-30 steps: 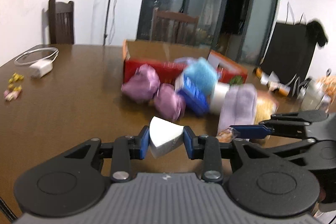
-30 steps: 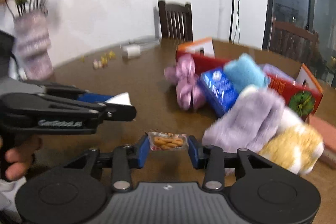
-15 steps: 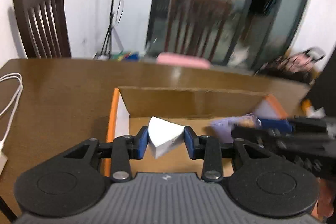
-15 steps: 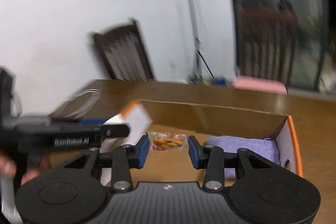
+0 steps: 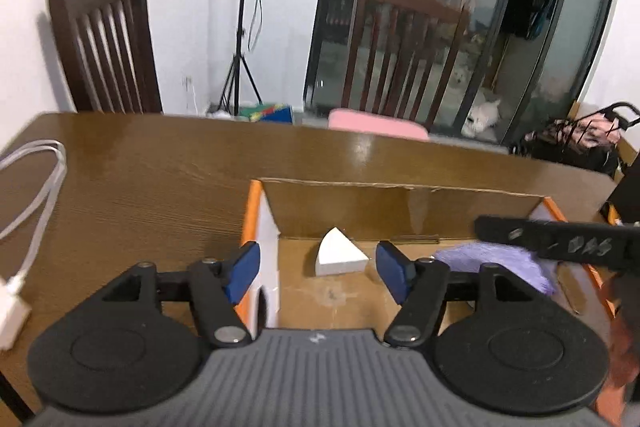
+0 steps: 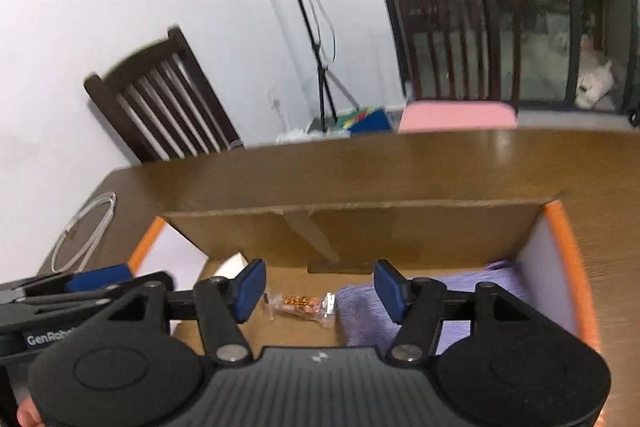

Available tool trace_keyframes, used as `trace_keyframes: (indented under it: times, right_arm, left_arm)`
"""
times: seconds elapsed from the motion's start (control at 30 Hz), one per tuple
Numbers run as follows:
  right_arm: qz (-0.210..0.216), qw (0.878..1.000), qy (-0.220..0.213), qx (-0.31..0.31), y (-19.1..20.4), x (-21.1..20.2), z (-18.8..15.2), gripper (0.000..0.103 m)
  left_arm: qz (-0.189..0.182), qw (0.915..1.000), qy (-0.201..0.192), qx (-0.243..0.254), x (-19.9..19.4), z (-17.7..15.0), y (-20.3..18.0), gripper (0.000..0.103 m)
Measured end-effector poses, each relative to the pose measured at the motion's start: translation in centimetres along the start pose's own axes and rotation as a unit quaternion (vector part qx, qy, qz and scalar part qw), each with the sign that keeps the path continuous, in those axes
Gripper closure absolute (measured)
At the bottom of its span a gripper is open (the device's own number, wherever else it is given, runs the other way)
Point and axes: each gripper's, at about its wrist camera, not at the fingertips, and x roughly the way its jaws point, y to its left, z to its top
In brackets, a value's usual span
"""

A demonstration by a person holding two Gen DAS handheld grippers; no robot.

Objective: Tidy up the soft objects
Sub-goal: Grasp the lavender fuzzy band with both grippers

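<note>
Cardboard walls frame most of what we see: an open cardboard box (image 5: 400, 211) with orange-edged flaps sits on the brown wooden table (image 5: 140, 179), and both of our tools hang over its mouth, angled down into it. Beyond the box's far wall the tabletop runs bare to its far edge, where two dark wooden chairs stand, the one facing us with a pink cushion (image 5: 376, 123). To the left of the box the wood is open as far as a looped white cable (image 5: 36, 183) near the table's left edge.

Our left gripper (image 5: 320, 271) has just been opening, and its blue pads now stand wide apart, touching nothing. Between them, lower down, a white wedge-shaped sponge (image 5: 340, 255) lies on the box floor close to the far wall, free of both pads. The left pad hangs just beside the box's white-lined left flap (we cannot tell whether it brushes it).

Our right gripper (image 6: 318, 289) has likewise just been opening and is spread wide. A small clear snack packet (image 6: 300, 303) with orange pieces inside lies on the box floor between its pads, clear of both. Just right of the packet, a folded lilac fleece cloth (image 6: 452, 299) fills the box's right end, up against the right wall.

In the left view the right tool's black body crosses above the lilac cloth; in the right view the left tool's body reaches in from the lower left.
</note>
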Motion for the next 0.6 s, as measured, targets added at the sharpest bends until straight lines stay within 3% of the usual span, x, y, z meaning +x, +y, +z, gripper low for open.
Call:
trace_keyframes:
  times: [0.07,0.13,0.2,0.37,0.47,0.6]
  right_arm:
    - [0.014,1.0,-0.019,-0.009,0.0,-3.3,-0.3,0.042]
    - [0.032,0.998,-0.035,-0.034,0.5,-7.4,-1.7,0.032]
    - [0.037,0.995,-0.063,-0.068,0.8,-11.5,-4.1,0.026]
    - [0.035,0.989,-0.092,-0.113,1.6,-19.8,-13.3,0.023]
    - [0.031,0.985,-0.12,-0.123,1.8,-23.2,-19.0,0.017]
    - [-0.022,0.979,-0.13,-0.156,2.6,-24.8,-25.6,0.014]
  left_arm:
    - [0.001,0.9993,-0.037,0.006,-3.9,-1.5,0.2,0.028]
    - [-0.005,0.9967,-0.08,0.012,-8.2,-4.0,0.5,0.017]
    - [-0.019,0.994,-0.108,0.007,-12.1,-7.5,1.1,0.014]
    - [-0.048,0.9914,-0.121,-0.005,-18.5,-16.2,1.6,0.009]
    - [-0.033,0.9914,-0.126,0.014,-21.1,-21.8,0.7,0.007]
    - [0.003,0.992,-0.118,0.045,-23.6,-27.5,-1.2,0.006]
